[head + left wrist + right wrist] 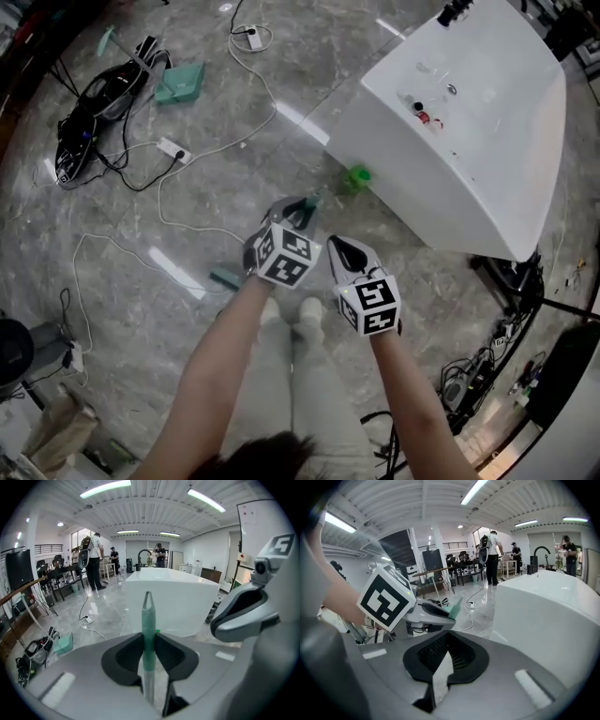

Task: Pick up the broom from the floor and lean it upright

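left gripper [149,644] jaws pinching broom handle [148,620] on its green sleeve | handle axis 6–12 o'clock, looped tip at 12, before white bathtub [178,597] | right gripper [446,641] jaws pressed together, empty

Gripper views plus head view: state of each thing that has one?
left gripper: shut on broom.
broom: green handle end clamped, tip pointing up past the fingers.
right gripper: fingers together, holding nothing.
teal dustpan: lying on the floor, untouched.
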The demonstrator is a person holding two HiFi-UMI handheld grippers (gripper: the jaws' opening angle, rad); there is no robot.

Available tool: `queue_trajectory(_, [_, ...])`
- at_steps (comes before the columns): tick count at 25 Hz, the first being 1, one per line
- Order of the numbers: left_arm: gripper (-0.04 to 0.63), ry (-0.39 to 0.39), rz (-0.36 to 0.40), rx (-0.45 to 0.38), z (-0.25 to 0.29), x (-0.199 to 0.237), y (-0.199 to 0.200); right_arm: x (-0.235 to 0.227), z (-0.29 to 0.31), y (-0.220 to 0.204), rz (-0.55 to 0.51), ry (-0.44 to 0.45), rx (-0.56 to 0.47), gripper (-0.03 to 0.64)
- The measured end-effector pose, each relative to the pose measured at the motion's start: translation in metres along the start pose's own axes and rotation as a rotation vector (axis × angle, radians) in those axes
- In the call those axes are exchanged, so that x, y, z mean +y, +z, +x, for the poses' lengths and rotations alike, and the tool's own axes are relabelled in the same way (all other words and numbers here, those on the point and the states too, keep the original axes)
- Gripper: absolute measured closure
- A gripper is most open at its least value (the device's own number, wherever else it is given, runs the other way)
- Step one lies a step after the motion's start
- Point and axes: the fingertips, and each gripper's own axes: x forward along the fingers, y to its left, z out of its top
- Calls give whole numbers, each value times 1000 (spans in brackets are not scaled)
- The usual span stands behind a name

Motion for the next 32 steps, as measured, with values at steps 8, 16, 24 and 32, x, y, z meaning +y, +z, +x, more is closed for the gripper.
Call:
queue_trajectory(8, [514,-12,53,-66,22,-4,62,-40,-16,31,39,-78,-69,615])
queue_trajectory(16, [514,12,73,-108,59,16,127,-88,-22,48,80,-142,-116,615])
queue_trajectory(24, [514,5,109,-157,94,20,186,-124,-27,74,106,-195,-196,615])
queue_trajectory(32, [512,0,149,-121,135,10,214,-138,-47,73,132,-234,-228,615])
